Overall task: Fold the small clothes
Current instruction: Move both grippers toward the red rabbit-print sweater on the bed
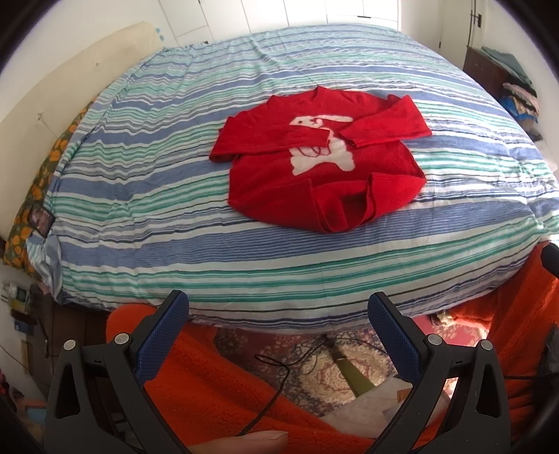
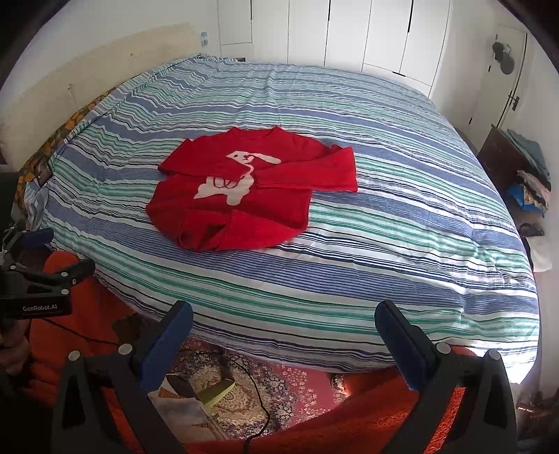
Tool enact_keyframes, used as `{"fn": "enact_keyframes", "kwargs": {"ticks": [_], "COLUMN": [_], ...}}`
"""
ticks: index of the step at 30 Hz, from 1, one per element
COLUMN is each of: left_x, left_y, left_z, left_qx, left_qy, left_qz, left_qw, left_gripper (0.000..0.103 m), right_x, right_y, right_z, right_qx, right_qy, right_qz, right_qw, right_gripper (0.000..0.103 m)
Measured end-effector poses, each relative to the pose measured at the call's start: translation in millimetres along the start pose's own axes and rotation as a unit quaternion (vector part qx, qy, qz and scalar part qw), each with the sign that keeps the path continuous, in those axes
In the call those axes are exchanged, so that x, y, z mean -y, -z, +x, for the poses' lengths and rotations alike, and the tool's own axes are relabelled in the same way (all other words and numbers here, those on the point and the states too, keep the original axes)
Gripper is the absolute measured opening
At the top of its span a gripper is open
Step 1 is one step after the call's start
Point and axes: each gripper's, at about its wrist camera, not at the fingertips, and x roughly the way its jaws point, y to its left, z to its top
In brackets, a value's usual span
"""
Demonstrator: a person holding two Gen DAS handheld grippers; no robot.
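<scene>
A red sweater (image 1: 321,164) with a white rabbit on its chest lies on a bed (image 1: 209,195) covered in a blue, green and white striped sheet, a little past the middle of the mattress in both wrist views. Both sleeves are folded in across the front, so that their cuffs meet over the rabbit, and the two lower corners of the hem are turned up toward the middle, leaving a rounded bottom edge. The left gripper (image 1: 278,307) is held back from the bed, over its near edge, with its two blue-padded fingers spread wide and nothing between them; it is well apart from the sweater. The right gripper (image 2: 283,316) sits in much the same way, fingers spread wide and empty, also well short of the garment. In the right wrist view the left gripper shows at the left edge, held by a hand (image 2: 12,349). Below the bed edge an orange fleecy garment (image 1: 216,391) worn by the person fills the lower part of both views, and beyond it lies a patterned rug (image 2: 279,387) with a thin black cable (image 2: 260,398) trailing over it. White wardrobe doors (image 2: 349,31) stand behind the bed, and a dark cabinet (image 2: 503,160) piled with folded clothes stands at its right.
</scene>
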Motion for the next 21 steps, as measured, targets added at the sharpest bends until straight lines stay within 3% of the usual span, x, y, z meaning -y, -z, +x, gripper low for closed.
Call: {"fn": "enact_keyframes", "kwargs": {"ticks": [17,21], "left_x": [-30,-30], "left_y": [4,5], "left_z": [13,14], "left_qx": [-0.022,-0.022], "left_qy": [0.006,0.003], "left_qz": [-0.06,-0.061], "left_qw": [0.998,0.9979], "left_gripper": [0.102,0.102], "right_x": [3,0], "right_y": [-4,-6], "right_z": [1,7], "right_qx": [0.008,-0.001], "right_qy": [-0.006,0.017], "right_qz": [0.002,-0.011], "right_qw": [1.0,1.0], "right_gripper": [0.103,0.103]}}
